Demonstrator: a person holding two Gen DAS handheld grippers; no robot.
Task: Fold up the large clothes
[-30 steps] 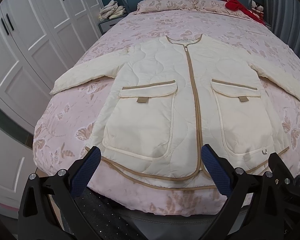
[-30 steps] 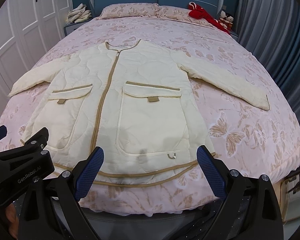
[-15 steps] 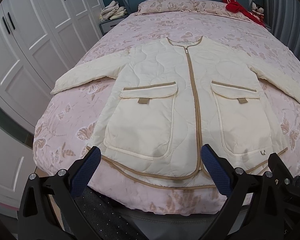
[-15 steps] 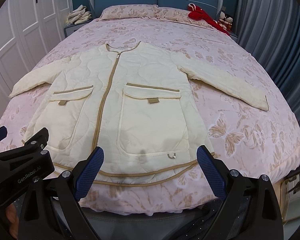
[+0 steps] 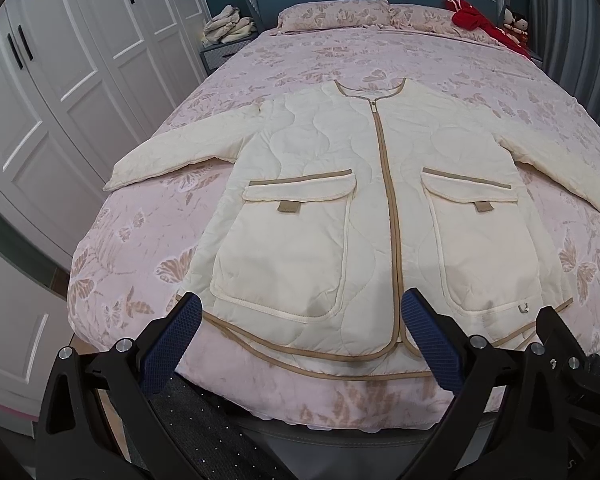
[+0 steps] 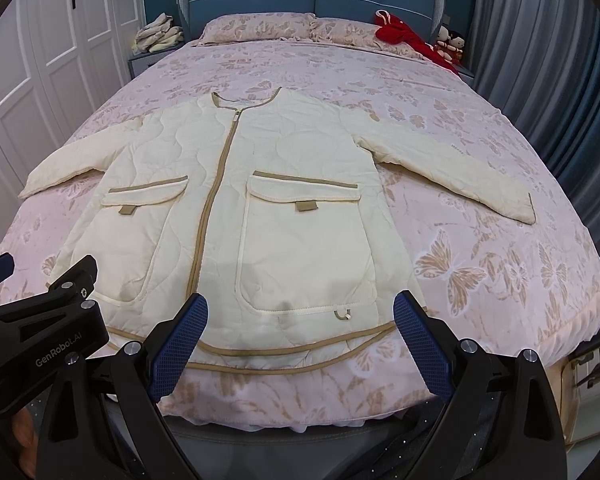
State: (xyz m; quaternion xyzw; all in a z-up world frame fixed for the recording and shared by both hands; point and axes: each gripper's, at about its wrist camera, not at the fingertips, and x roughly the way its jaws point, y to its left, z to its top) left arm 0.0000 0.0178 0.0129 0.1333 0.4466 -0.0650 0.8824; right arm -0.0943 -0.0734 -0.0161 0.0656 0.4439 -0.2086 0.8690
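Spread flat, zipped, face up on the bed [image 5: 148, 240]: cream quilted jacket [image 5: 340, 208], sleeves out. Poised before its hem, touching nothing: left claw [image 5: 300, 336] and right claw [image 6: 300, 332], both wide.

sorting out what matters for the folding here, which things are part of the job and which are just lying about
Job: cream jacket, left gripper, right gripper, bed.

Lying about: red garment, dolls, pile of pale clothes, pillows.

Left gripper [image 5: 300, 338] and right gripper [image 6: 300, 338] level, jaws spread wide.
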